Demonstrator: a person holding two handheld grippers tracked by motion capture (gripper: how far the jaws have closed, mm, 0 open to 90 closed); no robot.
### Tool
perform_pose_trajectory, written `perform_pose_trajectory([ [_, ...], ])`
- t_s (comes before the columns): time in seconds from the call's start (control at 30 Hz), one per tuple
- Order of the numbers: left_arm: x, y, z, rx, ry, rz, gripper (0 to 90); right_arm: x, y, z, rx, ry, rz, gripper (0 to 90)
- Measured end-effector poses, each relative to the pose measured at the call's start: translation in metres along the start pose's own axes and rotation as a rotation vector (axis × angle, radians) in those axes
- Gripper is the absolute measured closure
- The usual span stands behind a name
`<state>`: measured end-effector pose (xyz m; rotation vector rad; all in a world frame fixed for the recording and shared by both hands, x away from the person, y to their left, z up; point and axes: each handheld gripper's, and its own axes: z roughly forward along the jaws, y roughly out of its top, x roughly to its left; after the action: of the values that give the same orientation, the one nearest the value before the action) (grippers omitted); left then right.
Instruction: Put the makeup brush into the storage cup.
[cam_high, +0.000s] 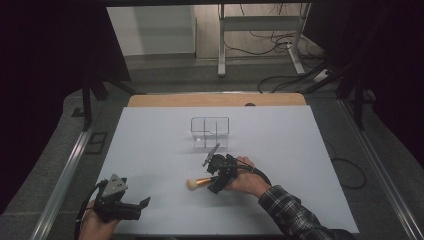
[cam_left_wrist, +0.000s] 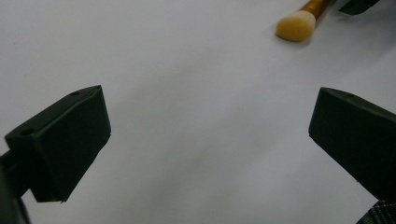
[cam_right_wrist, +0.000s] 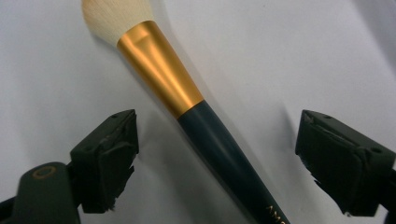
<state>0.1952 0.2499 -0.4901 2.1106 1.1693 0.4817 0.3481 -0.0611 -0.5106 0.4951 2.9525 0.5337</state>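
Note:
A makeup brush (cam_high: 199, 182) with pale bristles, a gold ferrule and a dark handle lies on the white table sheet (cam_high: 150, 150). My right gripper (cam_high: 216, 186) is over its handle, jaws on either side. In the right gripper view the brush (cam_right_wrist: 196, 116) runs between the two pads with gaps on both sides, so my right gripper (cam_right_wrist: 217, 158) is open and not pressing. My left gripper (cam_high: 142, 205) rests near the front left edge, open, with nothing between its jaws (cam_left_wrist: 205, 140). The brush head (cam_left_wrist: 295, 25) shows far off in the left gripper view.
A clear acrylic organizer (cam_high: 210, 132) with compartments stands on the sheet just beyond the right hand. A wooden table edge (cam_high: 215, 100) shows behind the sheet. Cables and a stand's legs lie on the floor at the back.

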Motion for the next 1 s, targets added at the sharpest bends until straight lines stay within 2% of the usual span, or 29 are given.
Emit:
perform_pose_trajectory([
  [0.17, 0.0, 0.0, 0.0, 0.001, 0.0, 0.0, 0.0, -0.001, -0.001, 0.001, 0.005, 0.017, -0.02, 24.5],
  [0.27, 0.0, 0.0, 0.0, 0.002, 0.0, 0.001, 0.0, 0.001, 0.0, -0.001, 0.001, 0.028, -0.018, 34.8],
  [0.3, 0.0, 0.0, 0.0, 0.003, 0.0, 0.002, 0.0, 0.001, 0.0, -0.002, 0.003, 0.034, -0.04, 41.5],
  [0.43, 0.0, 0.0, 0.0, 0.004, 0.001, 0.002, 0.0, 0.004, 0.001, -0.007, 0.028, 0.041, -0.062, 73.8],
  [0.63, 0.0, 0.0, 0.0, 0.004, 0.004, 0.0, 0.0, 0.005, 0.002, -0.008, 0.051, 0.032, -0.061, 74.4],
  [0.73, 0.0, -0.001, 0.0, 0.004, 0.004, 0.0, 0.0, 0.003, 0.001, -0.008, 0.038, 0.05, -0.043, 74.5],
  [1.0, 0.0, 0.0, 0.0, 0.004, 0.004, 0.002, 0.0, 0.0, -0.005, -0.011, -0.013, 0.055, 0.0, 74.5],
])
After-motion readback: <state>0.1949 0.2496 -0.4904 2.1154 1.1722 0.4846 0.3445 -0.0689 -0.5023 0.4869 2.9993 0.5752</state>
